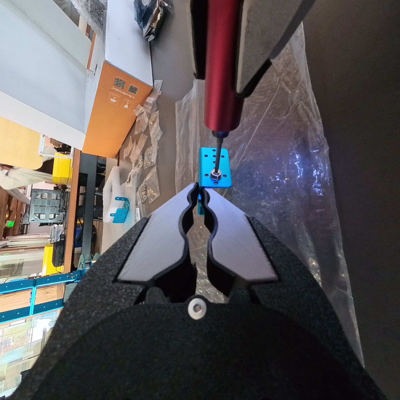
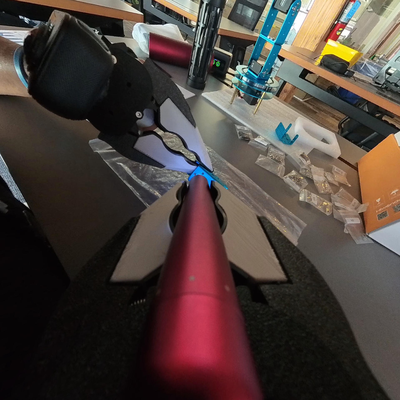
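My left gripper point(image 1: 200, 189) is shut on a blue perforated metal bracket point(image 1: 215, 167), pinching its lower flange over a clear plastic sheet point(image 1: 281, 151). My right gripper point(image 2: 198, 187) is shut on a red screwdriver point(image 2: 194, 281). In the left wrist view the red screwdriver point(image 1: 221, 75) comes down from above, its thin bit resting on a silver nut or screw point(image 1: 215, 175) on the bracket's face. In the right wrist view the left gripper point(image 2: 204, 167) comes in from the upper left and clamps the bracket point(image 2: 198, 172), whose face is mostly hidden behind the screwdriver.
Several small bags of hardware point(image 2: 313, 179) lie on the grey table point(image 2: 65, 173), next to an orange and white box point(image 2: 381, 194). A second blue bracket point(image 2: 285, 135) lies by white foam point(image 2: 316, 136). A blue metal arm assembly point(image 2: 266, 54), a black cylinder point(image 2: 201, 43) and a red cylinder point(image 2: 171, 49) stand behind. The grippers' ends are close to 8 cm from one another.
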Tool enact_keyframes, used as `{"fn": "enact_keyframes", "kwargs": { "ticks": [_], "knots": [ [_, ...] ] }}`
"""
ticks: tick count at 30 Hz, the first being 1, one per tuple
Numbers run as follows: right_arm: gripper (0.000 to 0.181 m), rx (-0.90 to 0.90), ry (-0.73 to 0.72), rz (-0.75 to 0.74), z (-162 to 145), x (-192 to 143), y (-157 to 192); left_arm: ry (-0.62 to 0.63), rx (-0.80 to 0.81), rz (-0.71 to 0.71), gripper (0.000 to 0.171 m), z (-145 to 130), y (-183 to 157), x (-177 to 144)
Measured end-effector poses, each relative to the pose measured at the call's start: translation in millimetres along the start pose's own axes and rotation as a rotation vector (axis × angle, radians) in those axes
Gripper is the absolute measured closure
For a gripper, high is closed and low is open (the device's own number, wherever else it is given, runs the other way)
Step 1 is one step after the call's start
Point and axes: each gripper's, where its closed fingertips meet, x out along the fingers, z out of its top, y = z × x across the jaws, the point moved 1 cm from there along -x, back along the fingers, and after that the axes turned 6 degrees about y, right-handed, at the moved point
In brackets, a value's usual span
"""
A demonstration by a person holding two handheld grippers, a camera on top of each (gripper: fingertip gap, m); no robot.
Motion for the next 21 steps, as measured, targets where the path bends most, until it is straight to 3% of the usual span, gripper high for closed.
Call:
{"fn": "enact_keyframes", "kwargs": {
  "ticks": [21],
  "knots": [
    [0.161, 0.039, -0.005, -0.010, 4.9, -1.6, -3.1, -0.017, -0.043, -0.005, 0.171, 0.9, 4.5, -2.9]
  ]
}}
